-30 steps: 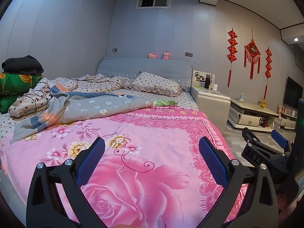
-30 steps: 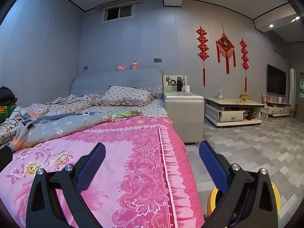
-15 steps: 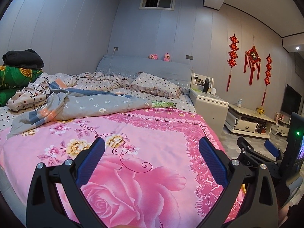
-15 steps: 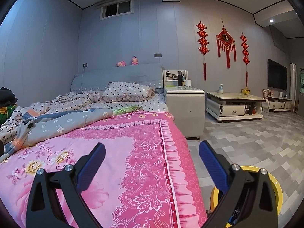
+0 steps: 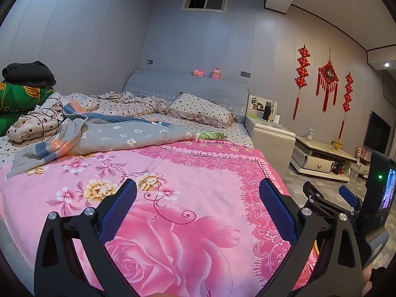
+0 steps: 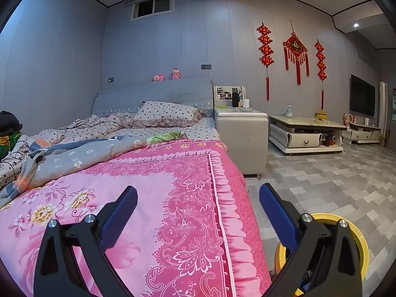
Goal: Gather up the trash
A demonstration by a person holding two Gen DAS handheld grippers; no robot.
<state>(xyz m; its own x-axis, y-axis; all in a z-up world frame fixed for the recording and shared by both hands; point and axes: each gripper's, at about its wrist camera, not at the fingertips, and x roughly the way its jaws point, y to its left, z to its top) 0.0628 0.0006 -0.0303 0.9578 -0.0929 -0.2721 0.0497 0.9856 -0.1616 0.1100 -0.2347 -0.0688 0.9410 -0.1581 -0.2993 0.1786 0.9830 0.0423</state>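
My left gripper (image 5: 198, 190) is open and empty, held over the foot of a bed with a pink floral quilt (image 5: 173, 185). My right gripper (image 6: 198, 195) is open and empty over the quilt's right edge (image 6: 222, 210); it also shows at the right of the left wrist view (image 5: 329, 195). A yellow-rimmed bin (image 6: 356, 235) stands on the floor by the bed, partly hidden behind my right finger. A green and pink wrapper-like item (image 5: 210, 135) lies on the bed near the quilt's top edge; it also shows in the right wrist view (image 6: 165, 137).
A grey blanket (image 5: 111, 136) and polka-dot bedding (image 5: 123, 101) lie crumpled across the bed. A white nightstand (image 6: 241, 133) stands beside the bed, with a low coffee table (image 6: 307, 131) further right. Folded clothes (image 5: 22, 84) are stacked at left. The floor (image 6: 321, 178) is tiled.
Both grippers have lifted and tilted down a little, so the room sits lower in view. More of the yellow bin shows. Both stay open.
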